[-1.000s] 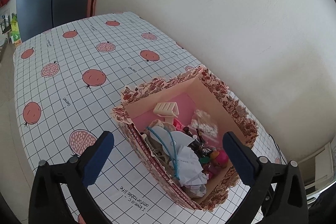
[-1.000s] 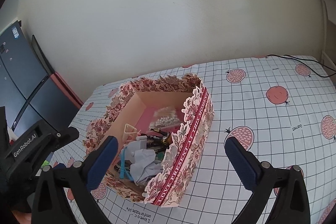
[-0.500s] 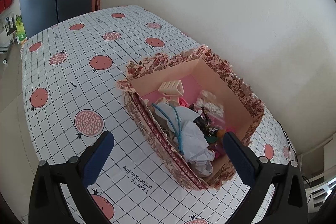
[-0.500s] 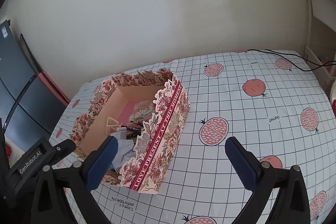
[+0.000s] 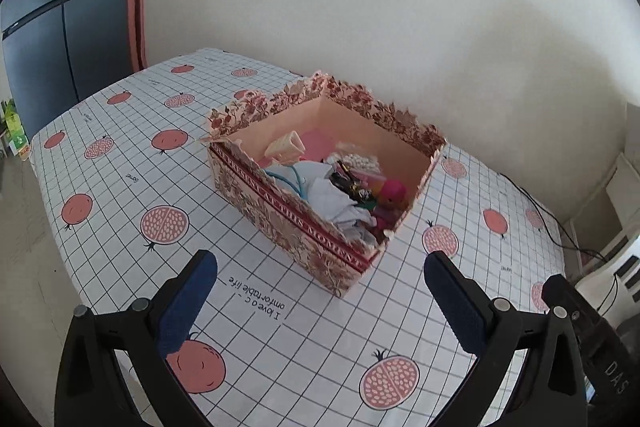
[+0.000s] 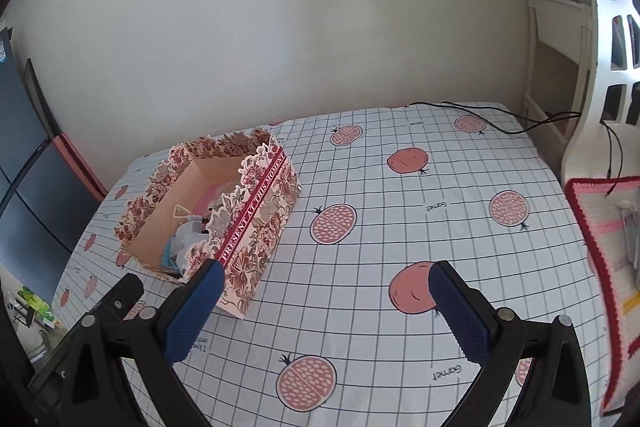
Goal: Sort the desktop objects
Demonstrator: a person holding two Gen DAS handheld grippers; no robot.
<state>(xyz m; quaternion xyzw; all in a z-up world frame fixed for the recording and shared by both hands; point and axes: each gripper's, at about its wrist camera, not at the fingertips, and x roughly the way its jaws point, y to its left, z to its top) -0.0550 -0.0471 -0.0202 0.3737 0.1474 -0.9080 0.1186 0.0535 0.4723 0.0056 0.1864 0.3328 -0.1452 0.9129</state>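
Box: an open floral-printed cardboard box (image 5: 328, 227) sits on the pomegranate-patterned grid tablecloth (image 5: 120, 195) near the wall, filled with small items.
Left gripper (image 5: 320, 291): jaws spread wide, empty, above the cloth short of the box.
Right gripper (image 6: 324, 303): jaws spread wide, empty, beside the box.
Risk: the light box could slide or tip if a finger catches its scalloped rim.
Unclear: the tangled contents, a cream hair clip (image 5: 286, 147) and crumpled white paper (image 5: 332, 197) among them, overlap; lower items are hidden.

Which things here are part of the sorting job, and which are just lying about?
Job:
floral box
cream hair clip
crumpled paper
pink ball
left gripper and right gripper, both open

Lying about:
black cable
crocheted mat
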